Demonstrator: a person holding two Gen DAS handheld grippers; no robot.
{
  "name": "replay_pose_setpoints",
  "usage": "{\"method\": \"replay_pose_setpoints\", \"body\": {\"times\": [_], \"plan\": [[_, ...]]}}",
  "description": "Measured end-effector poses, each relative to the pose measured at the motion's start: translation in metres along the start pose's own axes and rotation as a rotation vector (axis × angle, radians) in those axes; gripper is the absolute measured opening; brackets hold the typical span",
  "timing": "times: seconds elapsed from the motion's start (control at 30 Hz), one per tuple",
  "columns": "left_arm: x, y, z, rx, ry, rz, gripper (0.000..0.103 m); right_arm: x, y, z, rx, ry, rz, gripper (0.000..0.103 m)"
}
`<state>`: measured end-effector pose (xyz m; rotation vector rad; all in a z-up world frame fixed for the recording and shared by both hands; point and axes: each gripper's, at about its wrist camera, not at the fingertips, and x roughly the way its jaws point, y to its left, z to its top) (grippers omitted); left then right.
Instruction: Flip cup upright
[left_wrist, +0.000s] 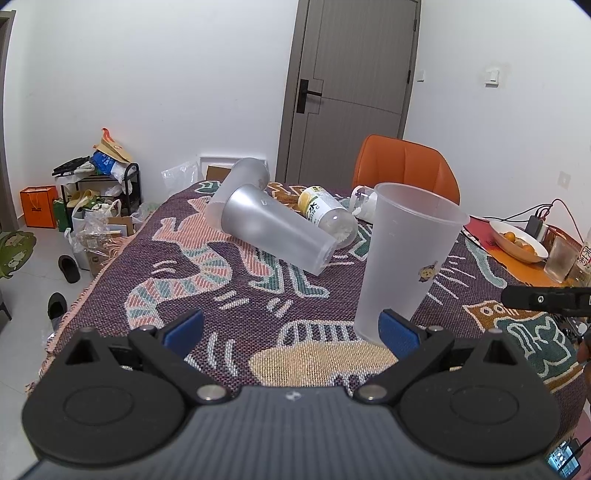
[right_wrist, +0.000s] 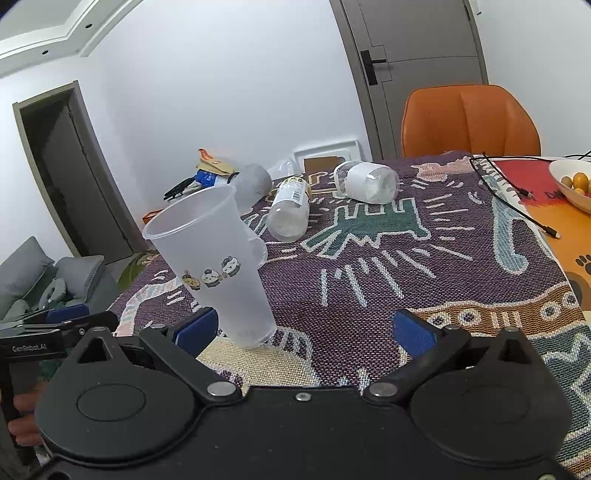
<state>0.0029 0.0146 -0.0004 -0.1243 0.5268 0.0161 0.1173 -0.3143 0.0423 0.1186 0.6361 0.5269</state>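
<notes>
The frosted cup (left_wrist: 402, 258) stands mouth-up on the patterned cloth (left_wrist: 258, 306), between the two grippers. So the flip looks done for this cup, and both tools sit low and near it, as they would right after setting it down.

The left gripper (left_wrist: 291, 328) has its blue pads spread wide with nothing between them. The cup's foot sits at about one o'clock from that gap, just behind the right-hand pad (left_wrist: 397, 328). Whether pad and cup touch, I cannot tell. The right gripper (right_wrist: 303, 328) is just as wide open and empty, with the cup (right_wrist: 214, 269) at its ten o'clock, its base beside the left-hand pad (right_wrist: 195, 328). Neither grips it, which fits a cup left to stand on its own.

Further back, at about eleven o'clock from the left gripper, a second frosted cup (left_wrist: 273, 229) lies on its side, its closed base pointing toward the camera, another tumbler (left_wrist: 240, 188) behind it. My guess is one of those comes next.

The left view shows only one small figure printed on the standing cup. The right view shows a row of three. The right view also reveals the toppled white-wrapped jar (right_wrist: 369, 182) in full, and a clear bottle (right_wrist: 290, 206) lying base-forward. The left view alone shows the floor clutter and the drinking glass (left_wrist: 559, 258) by the fruit bowl (left_wrist: 517, 242) at three o'clock.
</notes>
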Motion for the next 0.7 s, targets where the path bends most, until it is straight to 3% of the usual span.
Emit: {"method": "replay_pose_setpoints", "body": {"times": [0.7], "plan": [[0.0039, -0.0043, 0.0015, 0.015, 0.002, -0.006, 0.1, 0.0054, -0.0057, -0.0042, 0.017, 0.019, 0.001, 0.103]]}}
